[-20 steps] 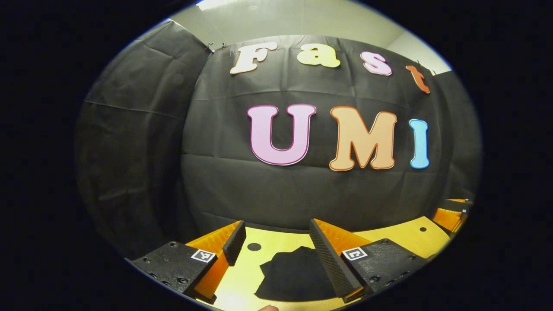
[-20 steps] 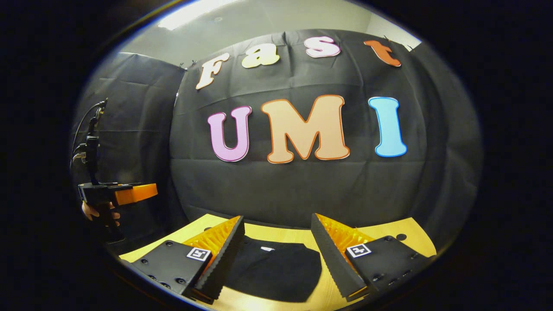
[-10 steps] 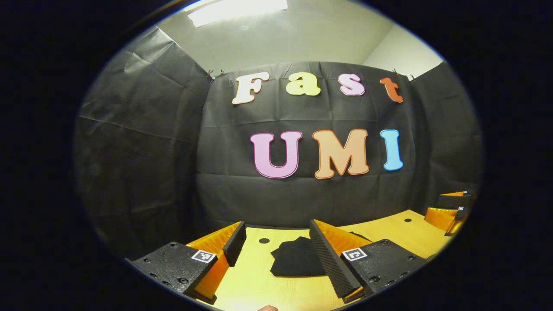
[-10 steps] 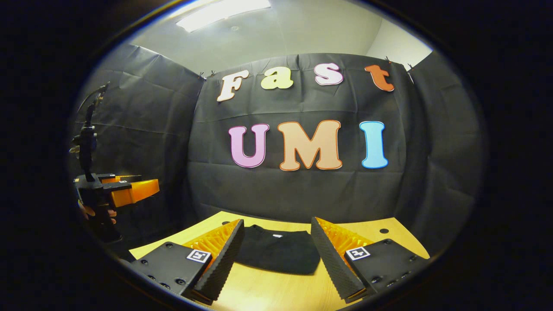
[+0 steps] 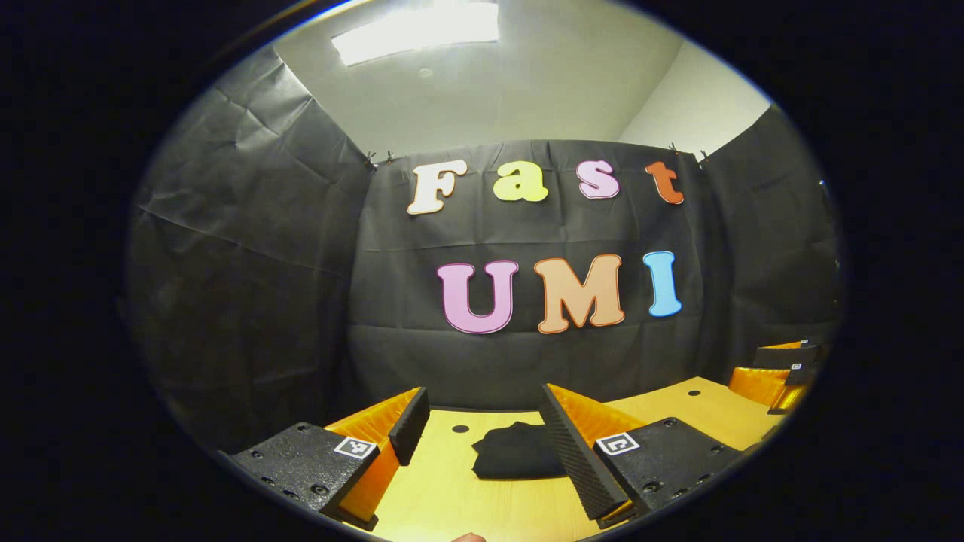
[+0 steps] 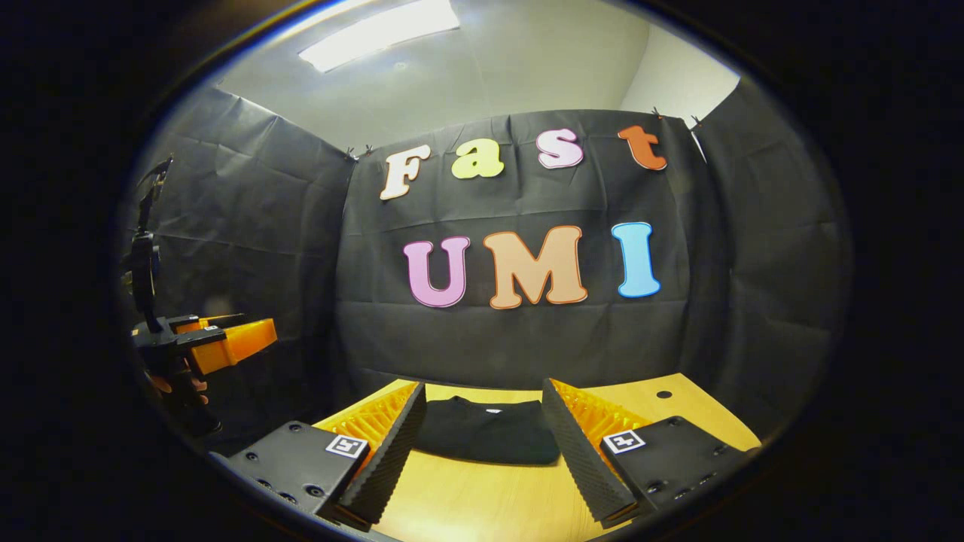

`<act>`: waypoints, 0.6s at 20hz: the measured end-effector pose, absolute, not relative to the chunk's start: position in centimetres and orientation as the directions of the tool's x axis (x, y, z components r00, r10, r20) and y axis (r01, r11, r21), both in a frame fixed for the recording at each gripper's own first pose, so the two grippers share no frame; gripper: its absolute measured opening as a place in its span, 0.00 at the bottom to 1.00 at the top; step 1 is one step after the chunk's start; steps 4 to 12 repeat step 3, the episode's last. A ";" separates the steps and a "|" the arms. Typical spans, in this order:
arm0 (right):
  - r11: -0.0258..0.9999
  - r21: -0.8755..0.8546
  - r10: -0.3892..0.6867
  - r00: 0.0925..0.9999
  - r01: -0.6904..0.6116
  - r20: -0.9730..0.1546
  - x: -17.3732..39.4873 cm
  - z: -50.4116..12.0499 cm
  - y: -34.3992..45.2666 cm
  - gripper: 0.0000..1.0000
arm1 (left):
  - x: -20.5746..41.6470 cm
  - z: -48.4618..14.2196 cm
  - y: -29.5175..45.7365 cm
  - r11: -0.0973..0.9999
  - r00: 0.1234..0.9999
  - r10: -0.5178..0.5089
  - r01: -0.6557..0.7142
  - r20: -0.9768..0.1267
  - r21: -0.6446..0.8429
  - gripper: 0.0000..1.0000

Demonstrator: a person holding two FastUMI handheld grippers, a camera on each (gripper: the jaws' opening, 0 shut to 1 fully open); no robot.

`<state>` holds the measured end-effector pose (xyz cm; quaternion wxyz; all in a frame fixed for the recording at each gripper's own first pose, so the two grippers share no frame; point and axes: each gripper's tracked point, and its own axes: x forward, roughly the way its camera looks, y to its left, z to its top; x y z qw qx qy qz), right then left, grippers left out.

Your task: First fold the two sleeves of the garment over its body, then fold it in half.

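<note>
Above the near edge of the counter [image 6: 482,504], the right gripper [image 6: 482,440] hangs wide open and empty, the left gripper [image 5: 482,440] likewise. Ahead of both lies the dark garment [image 6: 486,440], apparently folded compact, long axis crosswise, collar label toward the far wall. It sits squarely before the right gripper, the nearer one.

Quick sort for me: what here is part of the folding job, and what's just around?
Job:
- black garment, lying folded on the table
- left gripper, open, above the table
- right gripper, open, above the table

Just around:
- wooden table
- black cloth wall
- ceiling light
</note>
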<state>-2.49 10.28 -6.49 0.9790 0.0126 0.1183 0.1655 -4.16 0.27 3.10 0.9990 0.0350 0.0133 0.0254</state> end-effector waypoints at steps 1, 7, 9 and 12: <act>0.947 0.063 0.322 0.921 -0.316 -0.221 -2.6 -6.3 10.1 0.97 | -3.9 3.3 0.3 0.996 0.998 0.052 -0.050 -0.022 0.069 0.94; 0.951 0.056 0.309 0.927 -0.305 -0.214 -2.3 -6.0 9.6 0.97 | -3.7 3.7 0.7 0.997 0.998 0.063 -0.062 -0.015 0.054 0.94; 0.951 0.056 0.309 0.927 -0.305 -0.214 -2.3 -6.0 9.6 0.97 | -3.7 3.7 0.7 0.997 0.998 0.063 -0.062 -0.015 0.054 0.94; 0.951 0.056 0.309 0.927 -0.305 -0.214 -2.3 -6.0 9.6 0.97 | -3.7 3.7 0.7 0.997 0.998 0.063 -0.062 -0.015 0.054 0.94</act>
